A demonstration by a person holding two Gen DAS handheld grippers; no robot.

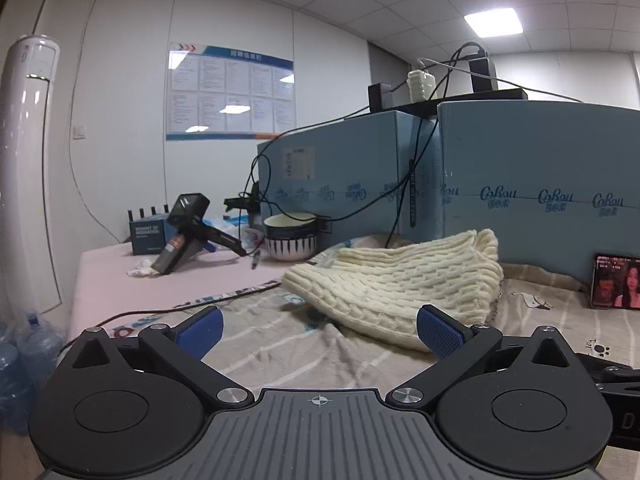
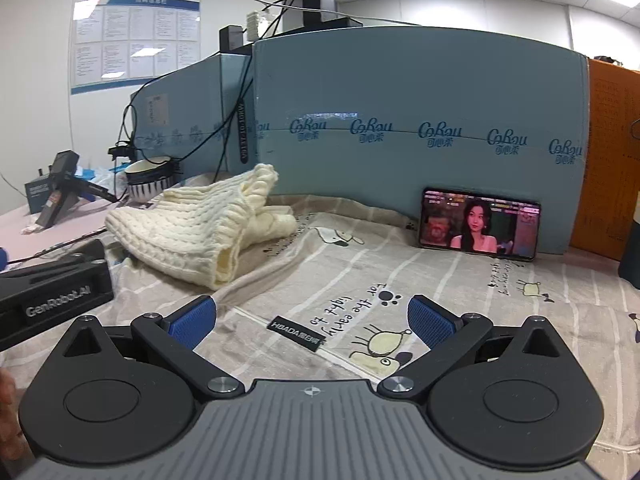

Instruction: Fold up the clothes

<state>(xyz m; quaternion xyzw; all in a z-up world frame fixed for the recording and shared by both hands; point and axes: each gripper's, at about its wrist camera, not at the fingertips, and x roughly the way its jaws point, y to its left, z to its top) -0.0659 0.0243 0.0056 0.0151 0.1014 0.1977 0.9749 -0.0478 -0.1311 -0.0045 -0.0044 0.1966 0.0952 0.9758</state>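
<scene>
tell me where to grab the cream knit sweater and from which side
Best guess: take the cream knit sweater by its near ribbed edge, which lies doubled and slightly raised off the patterned sheet, giving the fingers a lip. Come in low from the front. The left gripper is nearer; both it and the right gripper are open and empty.

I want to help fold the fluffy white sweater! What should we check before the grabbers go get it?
1. Left gripper open and empty: ok.
2. Right gripper open and empty: ok.
3. Sweater laid flat: not ok, it sits bunched in a heap.
4. Nothing lying on the sweater: ok.
5. Phone away from the sweater: ok, it leans on the blue box.
6. Where the sleeves are: cannot tell.
</scene>
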